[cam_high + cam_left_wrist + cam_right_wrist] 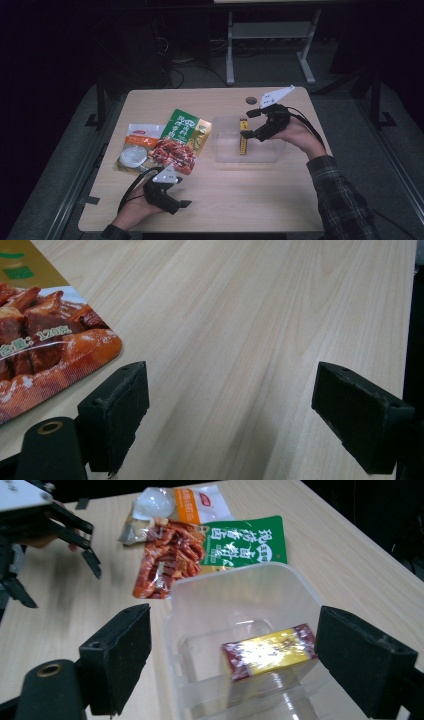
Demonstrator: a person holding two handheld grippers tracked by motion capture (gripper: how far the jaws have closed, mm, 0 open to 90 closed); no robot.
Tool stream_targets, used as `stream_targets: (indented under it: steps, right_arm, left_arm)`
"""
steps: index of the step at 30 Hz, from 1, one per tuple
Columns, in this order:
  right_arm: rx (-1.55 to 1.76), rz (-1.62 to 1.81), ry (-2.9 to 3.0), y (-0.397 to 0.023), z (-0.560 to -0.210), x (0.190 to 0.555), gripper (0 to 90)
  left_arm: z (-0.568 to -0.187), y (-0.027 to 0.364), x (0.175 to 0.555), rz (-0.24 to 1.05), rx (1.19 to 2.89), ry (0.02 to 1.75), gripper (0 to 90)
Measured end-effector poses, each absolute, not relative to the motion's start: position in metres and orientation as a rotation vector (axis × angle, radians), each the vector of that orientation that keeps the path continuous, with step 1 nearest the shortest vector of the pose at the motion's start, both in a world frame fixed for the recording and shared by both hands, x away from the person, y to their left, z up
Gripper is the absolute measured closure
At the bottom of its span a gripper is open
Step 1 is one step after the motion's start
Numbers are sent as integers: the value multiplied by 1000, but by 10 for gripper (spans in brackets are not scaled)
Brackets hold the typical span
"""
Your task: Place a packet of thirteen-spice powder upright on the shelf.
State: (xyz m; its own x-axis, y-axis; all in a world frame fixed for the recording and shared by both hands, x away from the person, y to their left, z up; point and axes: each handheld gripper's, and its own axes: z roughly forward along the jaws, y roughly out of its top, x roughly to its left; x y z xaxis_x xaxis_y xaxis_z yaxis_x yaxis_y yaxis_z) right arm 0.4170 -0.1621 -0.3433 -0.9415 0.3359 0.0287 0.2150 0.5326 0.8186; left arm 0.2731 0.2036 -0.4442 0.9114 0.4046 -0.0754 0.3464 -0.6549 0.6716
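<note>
Plastic walls of a clear tub (pixel 222 150) stand on the right half of the wooden table (pixel 240 200), and a single yellow and red box (pixel 243 136) sits inside it. In the high view that box stands on one long narrow edge toward the left part of the tub, its long axis running from the near wall to the far wall. In the right gripper view the same box (pixel 269 652) lies across the frame, its red ends pointing toward the two jaws and its yellow face turned up toward the camera.

The right gripper (pixel 256 123) hovers over the tub's far right part, just beside the box. Its jaws stand wide apart, the pads clear of the box, so nothing is gripped. The left gripper (pixel 181 192) rests near the table's front edge, well apart from the tub; its jaws also gape wide over bare wood with nothing between them.

Left of the tub, three packets overlap in a loose pile: a green packet (pixel 186 127) nearest the tub, a red meat packet (pixel 172 155) lying partly on it, and an orange and white packet (pixel 137 147) at the far left.
</note>
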Motion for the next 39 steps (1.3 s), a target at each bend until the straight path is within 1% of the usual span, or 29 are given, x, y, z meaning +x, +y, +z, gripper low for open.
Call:
stream_targets:
  steps: [6,13,18,19,21,24,28,34,39]
  right_arm:
    - [517,1342,2595,-165,-340,389,146]
    - [556,1354,2557,-164,-350,354,147]
    - [556,1379,2574,-161,-367,332,148]
    - [556,1379,2574,-161,-367,332,148]
    - [555,1374,2608,-159,-380,320,147]
    - [562,1365,2613,-158,-389,309,145]
    - [609,1370,2632,-159,-403,295,146]
    - [688,1301,2649,-169,-427,275,145]
    - [749,1263,2630,-182,-437,266,145]
  left_arm:
    - [-442,201,281,82,2352,501,147]
    - [-439,202,284,82,2343,507,153]
    - [-440,202,284,93,2345,514,162]
    - [-440,202,284,93,2345,514,162]
    - [-440,203,284,88,2341,524,164]
    - [-440,204,284,103,2345,522,184]
    - [-440,206,284,114,2335,542,186]
    - [-438,210,286,153,2348,569,185]
    - [-436,213,291,183,2339,614,185]
